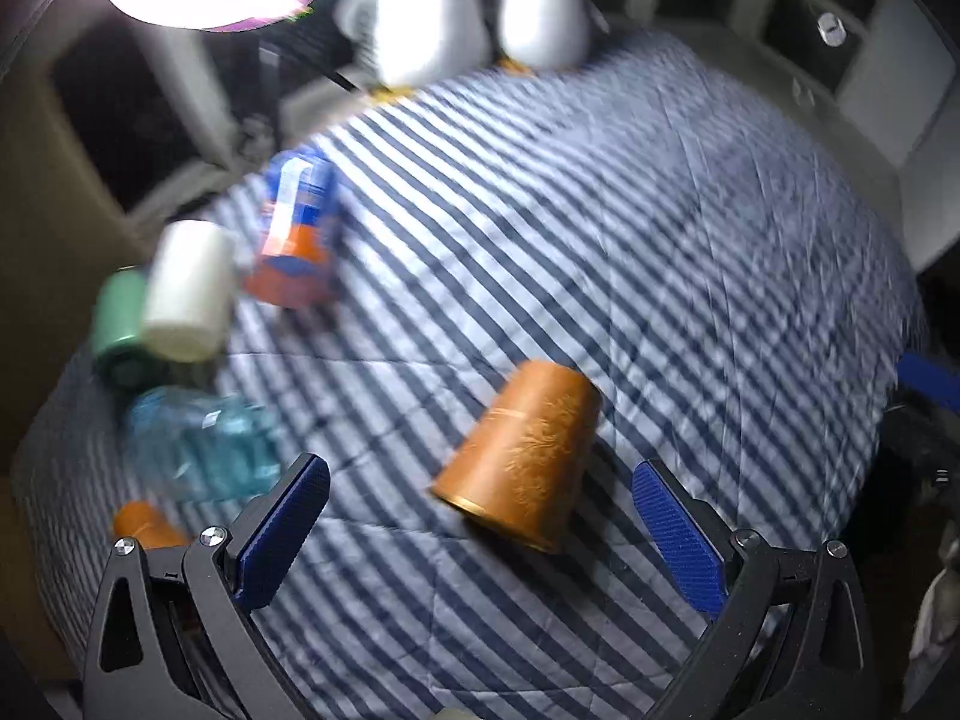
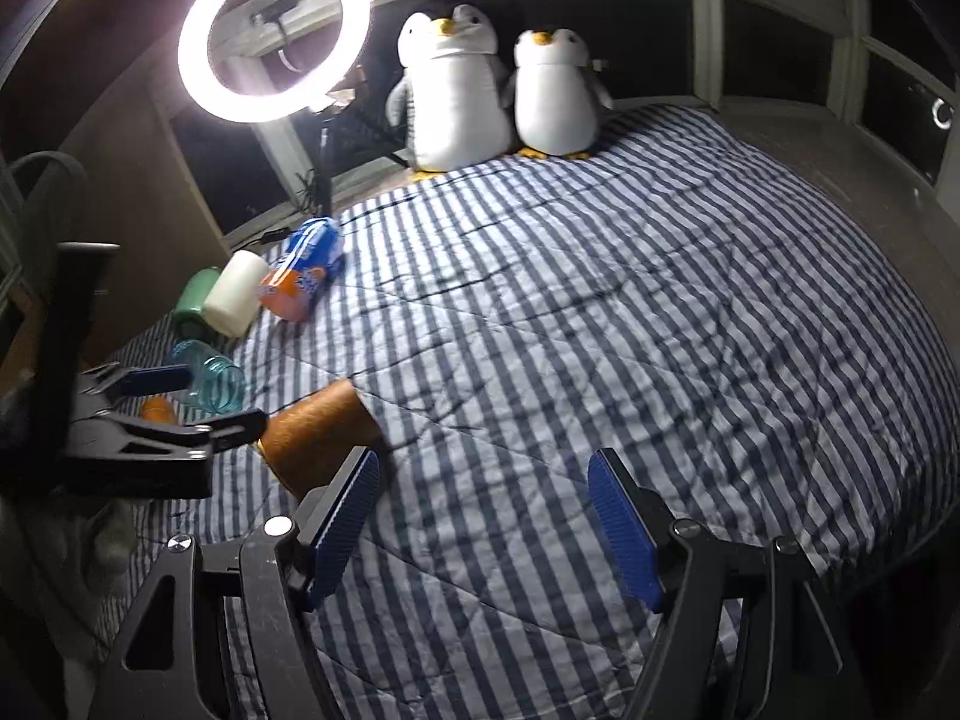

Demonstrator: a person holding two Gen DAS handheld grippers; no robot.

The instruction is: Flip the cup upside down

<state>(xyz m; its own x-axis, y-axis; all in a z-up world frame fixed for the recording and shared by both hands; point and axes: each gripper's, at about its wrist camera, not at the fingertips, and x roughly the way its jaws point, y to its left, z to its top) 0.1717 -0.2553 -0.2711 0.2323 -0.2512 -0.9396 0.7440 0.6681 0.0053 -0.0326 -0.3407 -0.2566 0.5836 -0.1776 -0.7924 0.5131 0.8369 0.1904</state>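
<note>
Two grippers: I see both spread wide, holding nothing.
Left gripper (image 1: 480,516): just short of the cup.
Cup (image 1: 521,453): mouth-down on striped blanket (image 1: 600,240).
Right gripper (image 2: 483,501): over bare blanket.

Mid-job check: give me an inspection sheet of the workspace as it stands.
Surface: striped quilt, wrinkled.
Job's things: brown cup mouth-down, tilted, ungripped.
Clutter: green cup, white cup, orange-blue can, blue jar and small orange item, at the left edge.
Grippers: left gripper open, by the brown cup; right gripper open, empty.
Cables: one near the ring light stand.
Surroundings: two plush penguins, dark windows.
</note>
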